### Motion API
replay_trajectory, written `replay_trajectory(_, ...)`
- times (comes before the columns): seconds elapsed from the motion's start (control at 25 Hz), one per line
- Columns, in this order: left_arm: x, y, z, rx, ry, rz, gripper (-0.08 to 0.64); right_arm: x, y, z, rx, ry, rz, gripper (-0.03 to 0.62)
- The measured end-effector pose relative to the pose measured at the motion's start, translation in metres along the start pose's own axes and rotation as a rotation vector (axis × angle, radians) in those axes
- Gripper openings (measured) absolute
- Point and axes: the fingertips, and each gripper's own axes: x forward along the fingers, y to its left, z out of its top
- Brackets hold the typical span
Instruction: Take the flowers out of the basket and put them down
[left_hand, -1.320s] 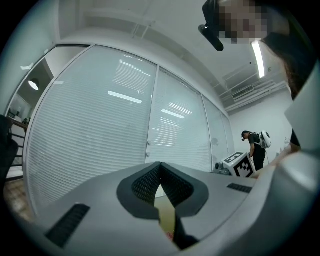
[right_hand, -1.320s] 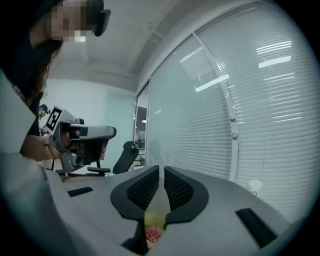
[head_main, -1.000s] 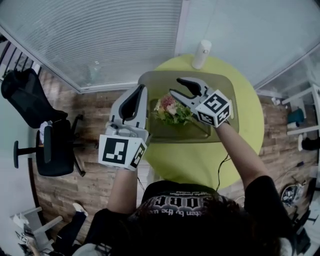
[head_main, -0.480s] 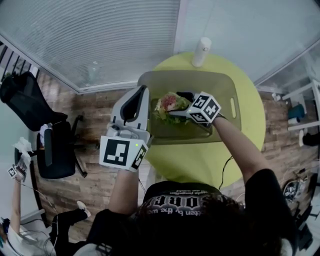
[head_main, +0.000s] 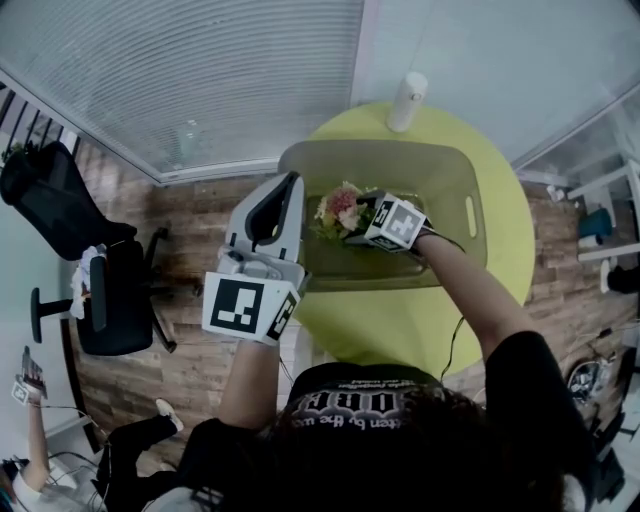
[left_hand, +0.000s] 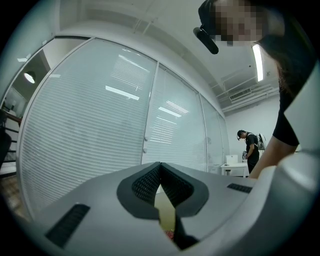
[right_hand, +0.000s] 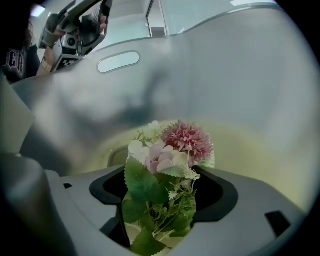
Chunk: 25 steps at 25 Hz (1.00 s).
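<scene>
The flowers, a small bunch of pink and cream blooms over green leaves, were found inside the basket, towards its left side. The basket, a translucent greyish tub with slot handles, was set on a round yellow-green tabletop. A white cylindrical container was stood on the tabletop just behind the basket.

The right gripper was lowered into the basket and tilted downward onto the bunch. In the right gripper view the flowers were seen upright against the basket wall, with their leaves and stems enclosed by the right gripper. Its fingers had just been opening and were spread wide on either side of the stems, without being pressed onto them.

The left gripper was held level, outside the basket at its left rim. In the left gripper view the fingers of the left gripper were seen pressed together at their tips, with nothing caught in them.

A black office chair was placed on the wooden floor to the left.
</scene>
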Motion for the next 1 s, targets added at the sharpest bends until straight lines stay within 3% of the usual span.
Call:
replay_trajectory(0.08,0.001,-0.001,-0.001,-0.001,0.003,-0.004,0.003,-0.002,0.002,0.001,-0.014,0.007,0.011,0.362)
replay_trajectory(0.16,0.002,-0.003,-0.003,-0.001,0.009,-0.008,0.003,-0.003,0.002,0.002,-0.018,0.005,0.014,0.249)
replay_trajectory(0.32,0.001,-0.006,-0.004,0.002,0.017,-0.013,0.003,-0.008,0.006,0.006,0.004,-0.016,0.032,0.119)
replay_trajectory(0.44,-0.001,-0.004,-0.003,0.001,0.016,-0.001,0.003,-0.014,0.01,0.01,-0.006,-0.038,0.034,0.09)
replay_trajectory(0.76,-0.012,-0.001,0.005,-0.001,-0.006,0.014,0.003,-0.03,0.022,0.025,-0.167,-0.03,-0.016,0.074)
replay_trajectory(1.0,-0.016,-0.009,0.012,0.003,-0.026,0.002,0.003,-0.064,0.014,0.064,-0.177,-0.144,-0.072,0.071)
